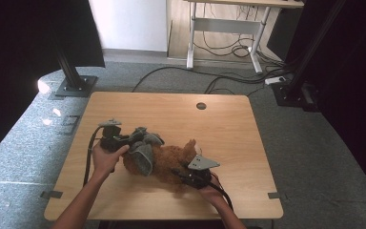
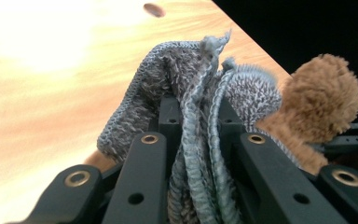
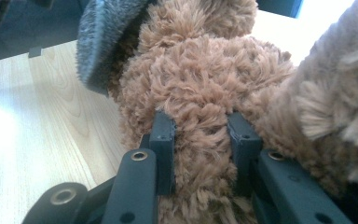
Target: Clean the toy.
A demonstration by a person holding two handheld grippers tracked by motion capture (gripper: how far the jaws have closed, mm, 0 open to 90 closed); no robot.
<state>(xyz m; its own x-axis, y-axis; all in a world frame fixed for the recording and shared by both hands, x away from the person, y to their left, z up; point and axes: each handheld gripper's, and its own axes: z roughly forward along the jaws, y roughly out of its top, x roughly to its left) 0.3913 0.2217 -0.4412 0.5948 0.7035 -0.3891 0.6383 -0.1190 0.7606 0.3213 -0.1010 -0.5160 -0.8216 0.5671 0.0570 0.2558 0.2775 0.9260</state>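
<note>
Plush toy: a brown fluffy stuffed animal (image 1: 171,160) lies on its side on the wooden table (image 1: 228,129), towards the near edge and a little left of centre.
Knit garment: a small grey knitted piece (image 1: 143,152) sits bunched around the toy's left end, partly over its body.
Left gripper: the left gripper (image 1: 132,139), just left of the toy, has its jaws nearly closed and pinching a gathered fold of the grey knit; the left gripper view shows the fabric (image 2: 200,140) squeezed between them.
Right gripper: the right gripper (image 1: 181,174), at the toy's near right side, has its jaws clamped into a limb or roll of brown fur (image 3: 200,135).
Progress: the garment looks only partly on, or partly off, the toy; I cannot tell which way the work runs. Most of the toy is bare, so much pulling seems left.
Table: a round cable hole (image 1: 201,106) lies beyond the toy, near the far edge.
Writing: no brand, label or readable text appears anywhere.
</note>
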